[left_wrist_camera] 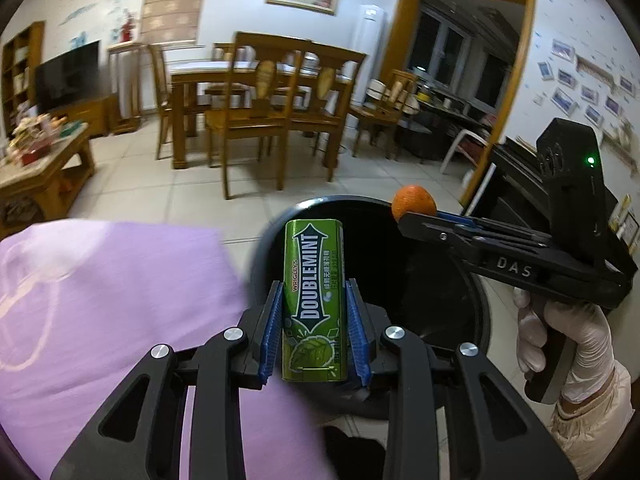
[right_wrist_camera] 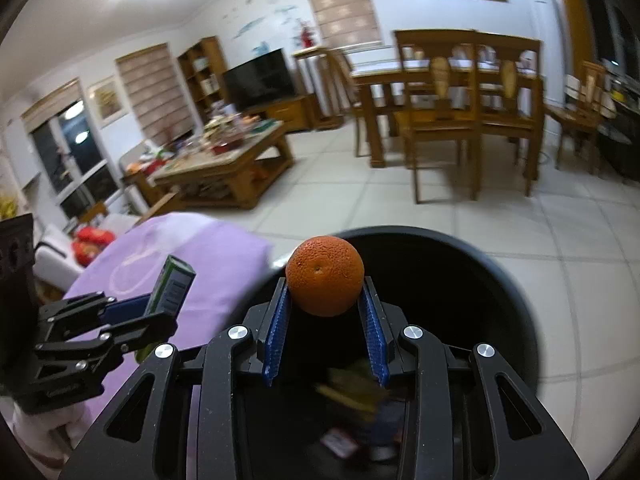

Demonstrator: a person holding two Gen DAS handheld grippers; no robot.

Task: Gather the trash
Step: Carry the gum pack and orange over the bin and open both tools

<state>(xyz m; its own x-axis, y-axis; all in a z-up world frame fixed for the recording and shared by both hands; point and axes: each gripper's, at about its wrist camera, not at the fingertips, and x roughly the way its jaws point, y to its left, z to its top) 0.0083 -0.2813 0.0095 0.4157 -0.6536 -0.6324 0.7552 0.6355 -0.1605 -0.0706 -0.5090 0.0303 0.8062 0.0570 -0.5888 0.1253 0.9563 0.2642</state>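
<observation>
**Both hand-held grippers loaded over the black bin**

The left hand-held gripper (left_wrist_camera: 314, 300) is closed on a green Doublemint gum box (left_wrist_camera: 314, 304), its blue pads (left_wrist_camera: 273, 332) pressed against the box's two long sides. The box stands upright in the centre of the left wrist view, label facing the camera, with its upper half in front of the dark opening of the black bin (left_wrist_camera: 276, 224). In the right wrist view the same gum box (right_wrist_camera: 170, 292) shows at lower left, tilted, clamped in the left hand-held gripper (right_wrist_camera: 132, 320) in front of the purple cloth.

The right hand-held gripper (right_wrist_camera: 325, 300) is closed on a small orange (right_wrist_camera: 325, 276), pinched at its lower sides between the tips of the blue fingers (right_wrist_camera: 280, 320). The orange sits in the middle of that frame, at the near rim of the black bin (right_wrist_camera: 500, 264). Deep in the bin, blurred yellow and red wrappers (right_wrist_camera: 352, 396) lie at the bottom. From the left wrist view the orange (left_wrist_camera: 414, 202) appears at right of centre, at the tip of the right hand-held gripper (left_wrist_camera: 416, 220), above the bin's far rim; a white-gloved hand (left_wrist_camera: 568, 344) grips its handle at lower right.

A purple cloth (left_wrist_camera: 100, 300) fills the lower left of the left wrist frame, beside the bin. Behind, on the tiled floor (left_wrist_camera: 192, 188), stand a wooden dining set (left_wrist_camera: 264, 92) and a cluttered low counter (right_wrist_camera: 224, 164).
</observation>
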